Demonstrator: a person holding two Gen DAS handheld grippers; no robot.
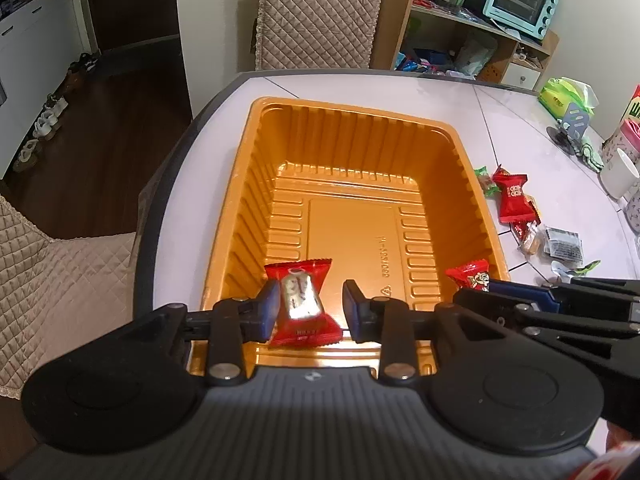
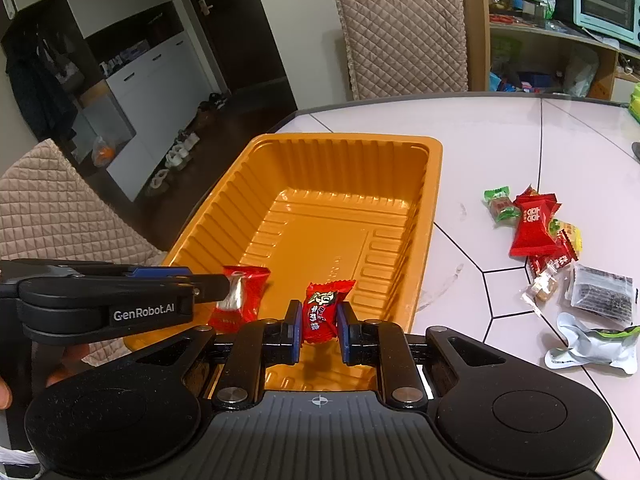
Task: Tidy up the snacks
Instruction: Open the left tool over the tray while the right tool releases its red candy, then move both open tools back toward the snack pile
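An orange plastic tray (image 1: pixel 352 128) (image 2: pixel 434 184) stands on the white table. My left gripper (image 1: pixel 310 308) is open over the tray's near end; a red and silver snack packet (image 1: pixel 304 304) hangs between its fingers, touching the left pad, with a gap to the right pad. It also shows in the right wrist view (image 2: pixel 240 300). My right gripper (image 2: pixel 318 326) is shut on a small red candy packet (image 2: pixel 320 312) over the tray's near end; this packet also shows in the left wrist view (image 1: pixel 472 276). A pile of loose snacks (image 2: pixel 536 232) (image 1: pixel 512 200) lies right of the tray.
A torn silver wrapper (image 2: pixel 592 344) and a dark packet (image 2: pixel 600 292) lie near the pile. A white cup (image 1: pixel 618 172) and a green bag (image 1: pixel 564 94) stand at the table's far right. Quilted chairs (image 2: pixel 404 36) (image 1: pixel 60 272) stand behind and left of the table.
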